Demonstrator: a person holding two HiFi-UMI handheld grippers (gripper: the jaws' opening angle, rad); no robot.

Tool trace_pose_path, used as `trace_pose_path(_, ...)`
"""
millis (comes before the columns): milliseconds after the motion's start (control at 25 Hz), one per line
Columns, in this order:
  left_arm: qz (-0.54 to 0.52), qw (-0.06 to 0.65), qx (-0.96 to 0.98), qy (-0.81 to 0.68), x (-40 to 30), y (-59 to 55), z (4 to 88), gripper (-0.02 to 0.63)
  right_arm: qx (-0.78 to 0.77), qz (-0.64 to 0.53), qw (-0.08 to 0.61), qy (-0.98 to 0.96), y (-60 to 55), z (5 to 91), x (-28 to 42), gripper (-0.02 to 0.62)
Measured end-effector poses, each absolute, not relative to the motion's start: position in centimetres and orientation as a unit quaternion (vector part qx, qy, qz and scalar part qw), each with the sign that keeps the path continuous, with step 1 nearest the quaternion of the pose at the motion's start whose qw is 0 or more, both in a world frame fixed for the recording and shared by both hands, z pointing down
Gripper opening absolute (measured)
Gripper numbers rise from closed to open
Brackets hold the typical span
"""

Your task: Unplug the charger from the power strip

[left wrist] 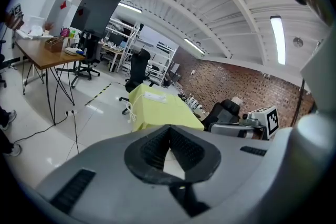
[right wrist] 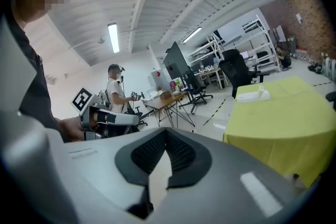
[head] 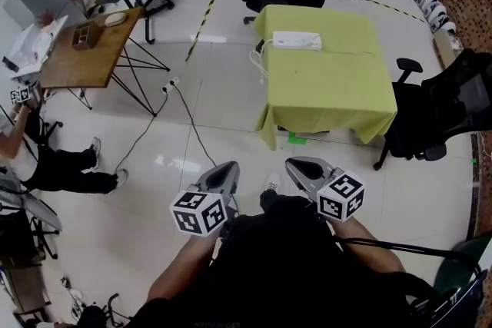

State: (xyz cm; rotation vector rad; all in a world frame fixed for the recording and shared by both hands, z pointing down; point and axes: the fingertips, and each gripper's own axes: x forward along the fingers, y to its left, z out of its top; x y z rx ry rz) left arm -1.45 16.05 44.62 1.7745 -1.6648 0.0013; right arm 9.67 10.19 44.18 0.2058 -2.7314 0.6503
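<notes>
The 2 grippers are carried low, close to the person's body and well apart from the work. The left gripper and the right gripper each have dark ribbed pads pressed together on nothing, judged a carrying posture. The power strip, a flat white bar, lies far on the table, which is draped in smooth yellow-green cloth. 1 thin white cable hangs over the table's left edge. The charger itself is too small to tell.

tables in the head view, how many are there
2: a wooden table at the left, and a yellow-green covered table in the middle bearing the power strip. Furniture at the top edge is cut off, so more may be hidden.
</notes>
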Motion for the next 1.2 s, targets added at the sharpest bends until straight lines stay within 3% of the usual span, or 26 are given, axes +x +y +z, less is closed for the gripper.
trace_pose_path(520, 0.051, 0.334, 0.7, -0.629, -6.1, 1.8, 44.4, 0.006, 0.093, 0.23, 0.128, -0.96, -5.5, 44.0, 4.5, 0.003)
trace_pose_path(1200, 0.058, 0.371, 0.759, -0.532, -10.9, -9.7, 47.3, 0.006, 0.216, 0.27, 0.154, -0.926, -13.2, 47.5, 2.3, 0.003)
